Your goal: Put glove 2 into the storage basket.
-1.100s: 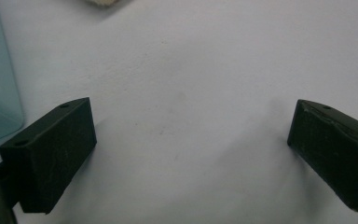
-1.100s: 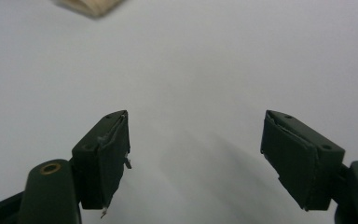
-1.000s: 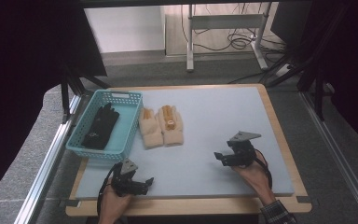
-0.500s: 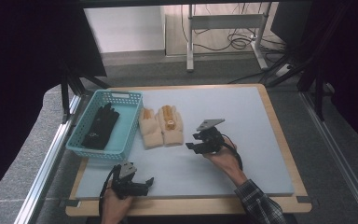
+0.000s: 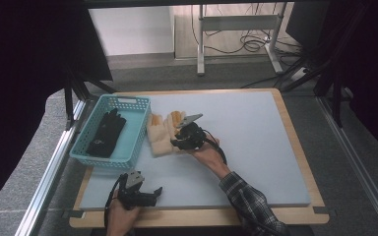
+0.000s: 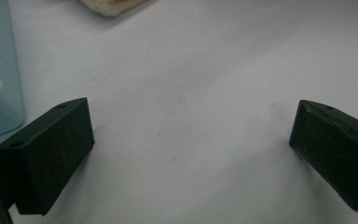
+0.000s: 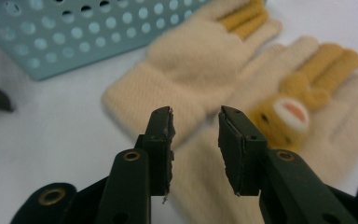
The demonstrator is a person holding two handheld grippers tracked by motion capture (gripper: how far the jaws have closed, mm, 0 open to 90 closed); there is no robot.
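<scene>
Right gripper (image 7: 196, 135): jaws narrowed, nothing clamped, above cream glove (image 7: 200, 186); cuff best pinched squarely. Left gripper (image 6: 191, 154): spread wide.

Right gripper (image 5: 177, 141) hides part of the blurred cream gloves (image 7: 205, 65).

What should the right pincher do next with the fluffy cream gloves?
Probably ease down a little and close on the nearer cream glove. The right gripper hangs over that glove's cuff end, its jaws have just been closing, and the gap between them is narrow but holds nothing yet. The blue basket sits close by.
</scene>
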